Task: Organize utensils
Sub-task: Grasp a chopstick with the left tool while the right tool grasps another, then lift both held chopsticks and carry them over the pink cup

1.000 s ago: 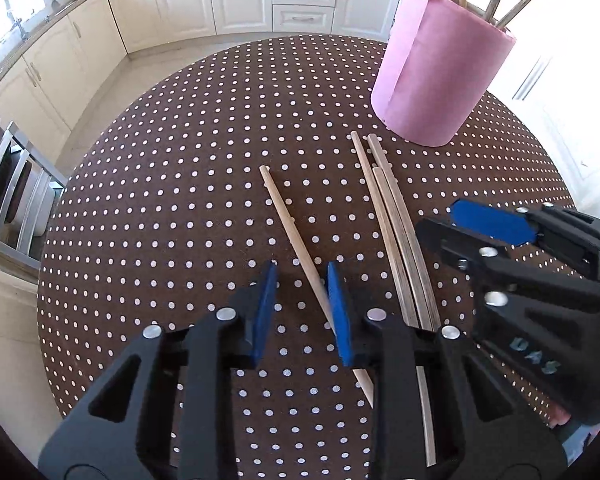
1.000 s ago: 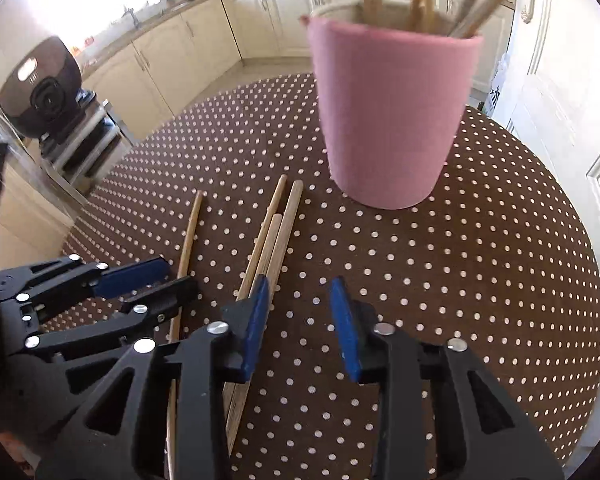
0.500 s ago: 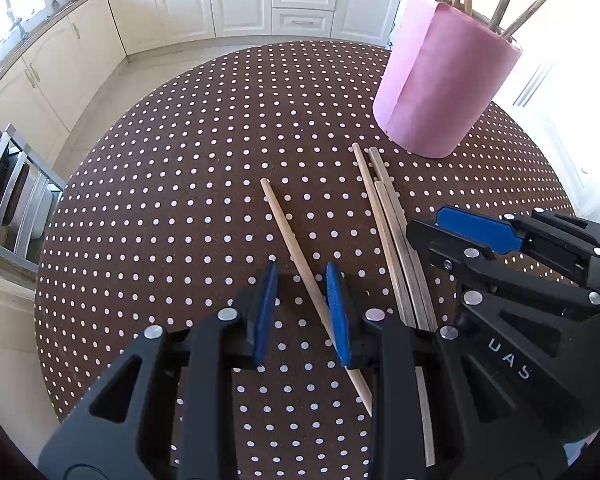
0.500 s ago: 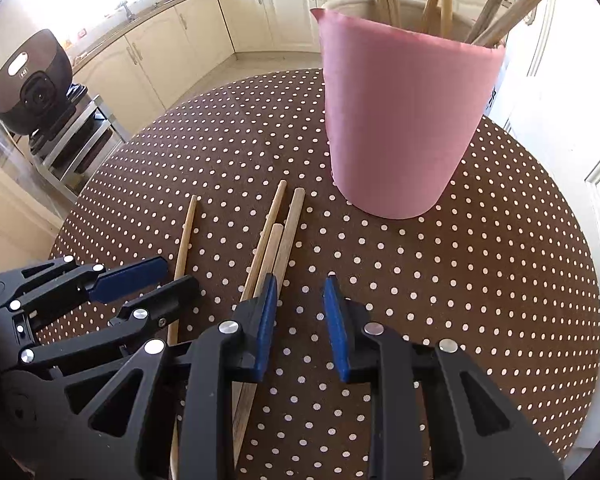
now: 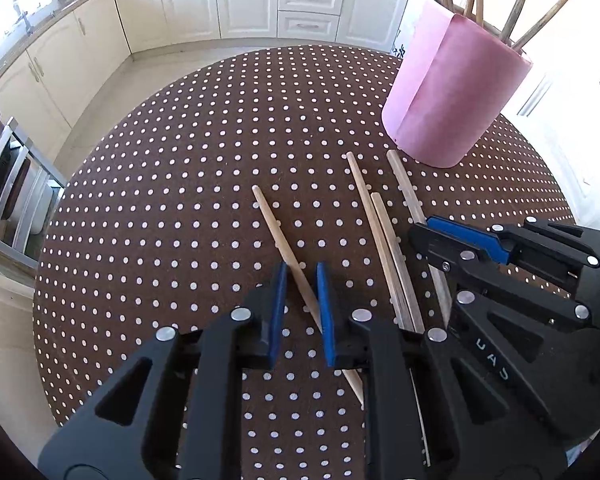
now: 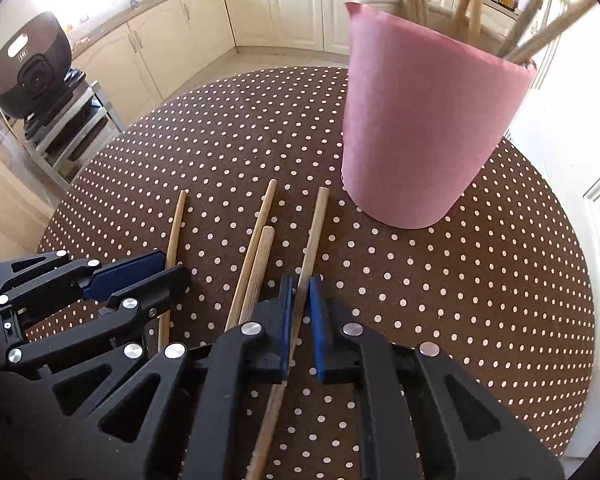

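Cream kitchen cabinets [image 5: 236, 4] are lining the far wall behind a round table [image 5: 172, 208] that is wearing a brown cloth with white dots. Four wooden sticks are lying loose on it, near a pink cup [image 6: 424, 128] that is standing upright at the far right with more sticks leaning out of its top. The left gripper [image 5: 302, 312] is straddling the leftmost stick [image 5: 288, 256], its blue pads narrowed to either side with a thin gap still showing, so it is not clamping yet. The right gripper [image 6: 300, 320] is sitting over the rightmost stick [image 6: 314, 232], its pads drawn in very close around the shaft; whether they are actually pinching it is hard to say from this angle. Between those two, a pair of sticks [image 6: 256, 264] is lying side by side, touching along part of their length. Both grippers are working close together, just beside one another above the cloth.
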